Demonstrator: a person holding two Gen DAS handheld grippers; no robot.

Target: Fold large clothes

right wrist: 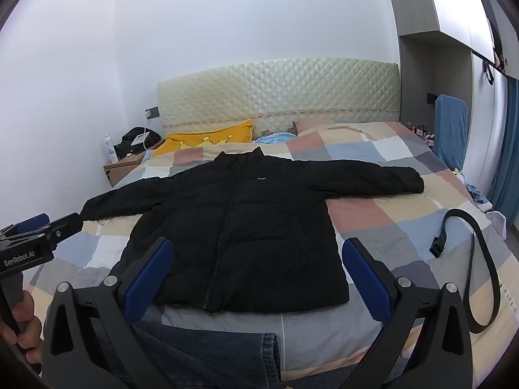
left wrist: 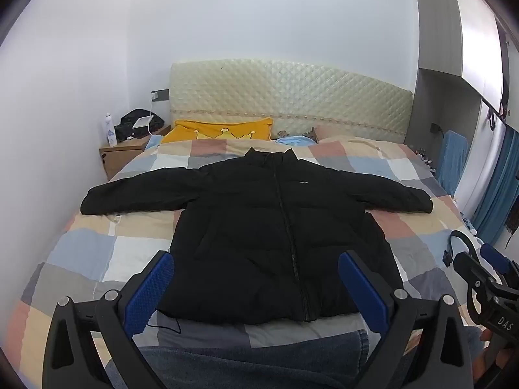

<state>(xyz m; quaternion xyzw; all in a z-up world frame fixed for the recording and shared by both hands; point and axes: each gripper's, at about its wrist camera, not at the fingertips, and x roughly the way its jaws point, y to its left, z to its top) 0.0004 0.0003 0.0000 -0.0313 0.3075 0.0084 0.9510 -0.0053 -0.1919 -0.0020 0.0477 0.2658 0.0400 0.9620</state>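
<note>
A black jacket lies spread on the checked bed, right gripper jaws apart.

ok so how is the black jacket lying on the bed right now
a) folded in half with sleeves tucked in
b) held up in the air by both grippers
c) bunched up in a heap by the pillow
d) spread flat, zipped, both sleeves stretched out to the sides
d: the black jacket lies flat on the checked bedspread, zipped shut, with a sleeve reaching out to each side, while the left gripper and right gripper are open and hold nothing.
</note>
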